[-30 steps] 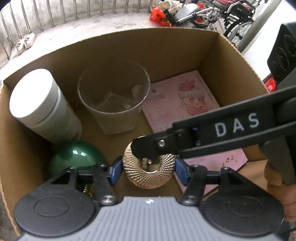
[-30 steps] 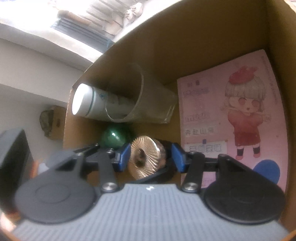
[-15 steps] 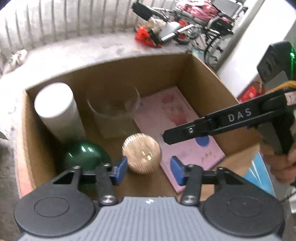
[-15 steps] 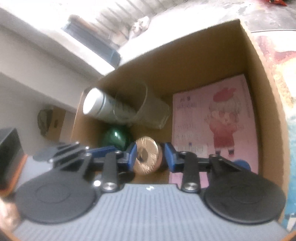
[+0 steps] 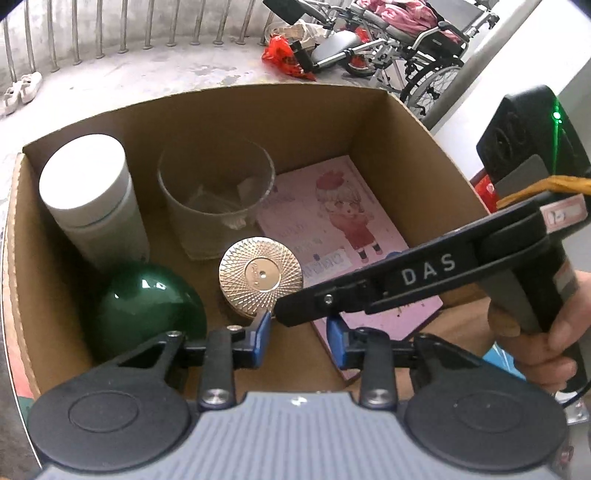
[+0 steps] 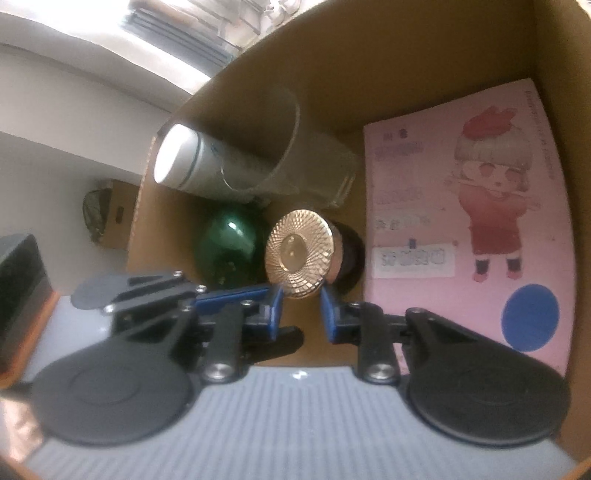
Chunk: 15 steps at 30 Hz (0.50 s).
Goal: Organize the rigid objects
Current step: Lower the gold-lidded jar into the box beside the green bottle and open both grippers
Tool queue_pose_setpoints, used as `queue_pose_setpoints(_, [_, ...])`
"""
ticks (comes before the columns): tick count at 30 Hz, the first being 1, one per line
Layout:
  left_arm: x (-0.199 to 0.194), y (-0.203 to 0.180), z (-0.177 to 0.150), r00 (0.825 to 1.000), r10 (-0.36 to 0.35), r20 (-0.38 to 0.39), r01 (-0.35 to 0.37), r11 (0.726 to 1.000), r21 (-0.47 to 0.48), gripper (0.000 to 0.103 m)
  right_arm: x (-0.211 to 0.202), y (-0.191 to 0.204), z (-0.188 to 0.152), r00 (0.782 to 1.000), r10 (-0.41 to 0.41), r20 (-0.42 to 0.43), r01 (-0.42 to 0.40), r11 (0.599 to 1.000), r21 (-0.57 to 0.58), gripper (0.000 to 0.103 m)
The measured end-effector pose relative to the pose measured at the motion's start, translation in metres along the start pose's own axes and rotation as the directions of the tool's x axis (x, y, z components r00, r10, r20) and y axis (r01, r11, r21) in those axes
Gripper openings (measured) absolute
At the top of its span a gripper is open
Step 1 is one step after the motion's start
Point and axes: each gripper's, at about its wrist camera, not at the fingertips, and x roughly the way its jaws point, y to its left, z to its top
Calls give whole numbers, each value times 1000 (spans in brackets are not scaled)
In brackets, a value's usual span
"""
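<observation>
Gray floor and a metal railing (image 5: 147, 26) sit behind a brown cardboard box (image 5: 417, 125). Everything is placed around the gold-lidded jar (image 5: 260, 275), which stands near the middle of the box floor. Behind the jar is an empty glass (image 5: 216, 201). Behind it and to the left stands a white bottle (image 5: 92, 206). Right beside the jar on the left is a shiny green ball (image 5: 147, 310). On the right a pink book (image 5: 351, 236) lies flat.

A second ago both tools were down around the jar, one on each side. Now both have backed away and the jar stands by itself. The left gripper (image 5: 298, 339) is above the near edge of the box. Its jaws are closing and nothing is between them. The right gripper (image 6: 302, 308) is also closing, with an empty gap; the jar shows just past its tips, not touched. A hand (image 5: 550, 332) holds that tool at the right.

This looks like the jar has just been put in its spot. The box seems neatly filled, so that step is likely done.
</observation>
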Motion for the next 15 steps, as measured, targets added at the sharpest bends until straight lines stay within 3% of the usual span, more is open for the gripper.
queue_pose_setpoints(15, [-7, 12, 1, 1000, -6, 26, 7, 999, -39, 34, 19, 8, 13, 1000, -17, -15, 17, 999, 42, 23])
